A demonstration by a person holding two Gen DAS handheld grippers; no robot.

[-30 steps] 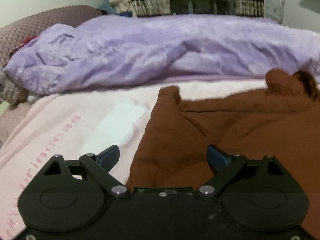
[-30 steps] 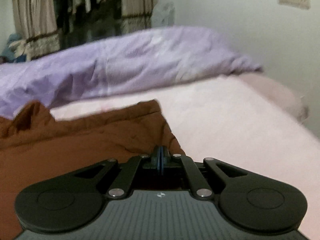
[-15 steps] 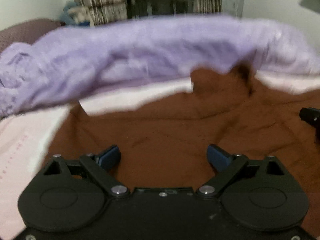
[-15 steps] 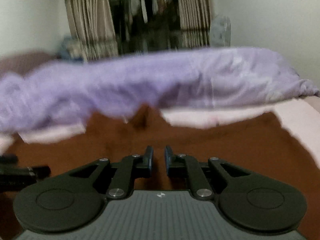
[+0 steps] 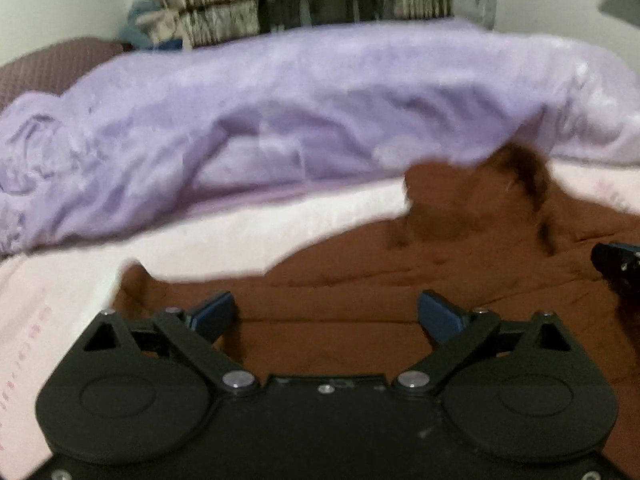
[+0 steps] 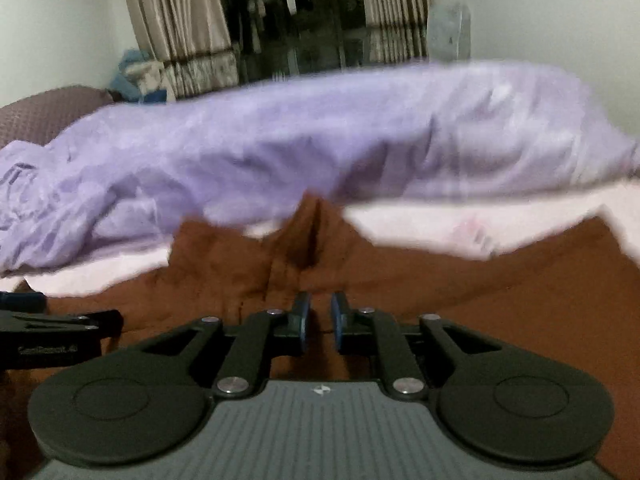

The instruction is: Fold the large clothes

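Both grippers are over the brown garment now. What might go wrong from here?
1. The left gripper is open and the right gripper stands slightly apart, neither holding the brown garment: a grab may catch only one layer.
2. Its far edge lies against the purple blanket, which a fold could snag.
3. Both views are blurred.

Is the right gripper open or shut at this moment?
Open, narrowly. The right gripper shows a small gap between its blue pads, with the brown garment visible through it; nothing is pinched.
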